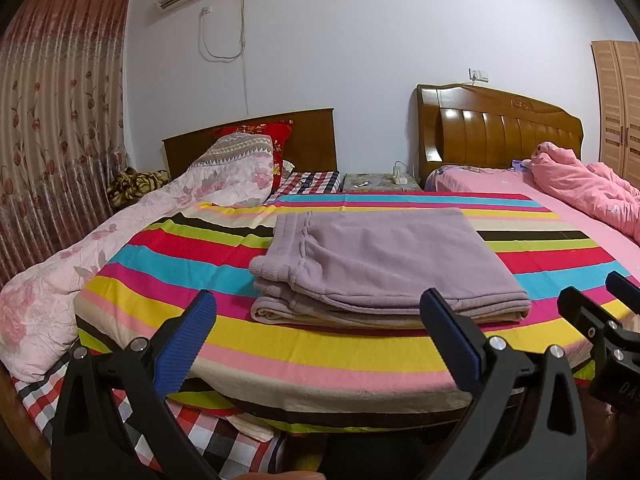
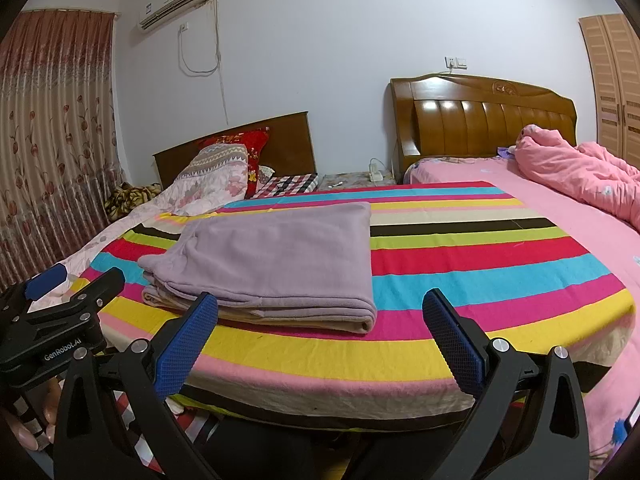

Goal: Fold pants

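Note:
Lilac fleece pants [image 1: 384, 264] lie folded into a flat rectangle on a bright striped sheet [image 1: 320, 348]; in the right wrist view the pants [image 2: 276, 264] sit left of centre on that sheet [image 2: 480, 260]. My left gripper [image 1: 318, 322] hovers just short of the pants' near edge, open, nothing between its blue pads. My right gripper [image 2: 320, 322] hangs open too, level with the pants' near right corner and clear of the cloth. Each gripper shows at the edge of the other's view: the right one [image 1: 600, 300] and the left one [image 2: 76, 280].
A floral quilt [image 1: 80, 272] is heaped along the left. A pink duvet [image 1: 592, 188] lies on the pink bed to the right. Wooden headboards [image 1: 500, 132], a small nightstand [image 1: 380, 182] and a wardrobe [image 1: 620, 112] stand at the back. The sheet's near edge hangs over the bed's front.

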`<state>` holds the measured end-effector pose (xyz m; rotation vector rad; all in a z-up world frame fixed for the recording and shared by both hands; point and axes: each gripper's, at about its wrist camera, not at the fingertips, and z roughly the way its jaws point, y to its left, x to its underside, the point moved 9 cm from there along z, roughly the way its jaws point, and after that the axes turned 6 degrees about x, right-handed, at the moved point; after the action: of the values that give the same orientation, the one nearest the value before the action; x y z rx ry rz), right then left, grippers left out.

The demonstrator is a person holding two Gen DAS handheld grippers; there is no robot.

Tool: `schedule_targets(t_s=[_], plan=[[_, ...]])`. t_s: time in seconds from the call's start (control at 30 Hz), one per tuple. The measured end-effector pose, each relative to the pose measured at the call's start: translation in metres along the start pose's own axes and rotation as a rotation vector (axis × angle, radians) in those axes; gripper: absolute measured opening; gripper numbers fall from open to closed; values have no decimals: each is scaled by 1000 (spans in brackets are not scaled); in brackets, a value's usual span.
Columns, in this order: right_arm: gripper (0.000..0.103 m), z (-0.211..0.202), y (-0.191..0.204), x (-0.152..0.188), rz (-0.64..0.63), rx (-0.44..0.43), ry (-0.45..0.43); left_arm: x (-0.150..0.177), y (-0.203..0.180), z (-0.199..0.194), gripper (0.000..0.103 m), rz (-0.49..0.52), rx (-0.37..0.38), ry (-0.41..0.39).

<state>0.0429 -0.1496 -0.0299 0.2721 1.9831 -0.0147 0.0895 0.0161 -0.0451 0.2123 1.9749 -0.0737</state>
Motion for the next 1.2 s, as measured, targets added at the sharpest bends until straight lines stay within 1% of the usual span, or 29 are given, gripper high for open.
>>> schedule_targets(t_s=[0.83,0.93,1.07,1.2], plan=[[99,-1,2,5,-1,-7,9,-2,3,2,101,11,-5,-5],[98,0,4,8,-4,-10,12,-4,0,2,101,16,-18,-14],[99,1,4,8,-2,-11,13,-2,6,6,101,-32,-12,16],[99,1,4,10,2,-13,19,-1,8,9,101,-38,2,23]])
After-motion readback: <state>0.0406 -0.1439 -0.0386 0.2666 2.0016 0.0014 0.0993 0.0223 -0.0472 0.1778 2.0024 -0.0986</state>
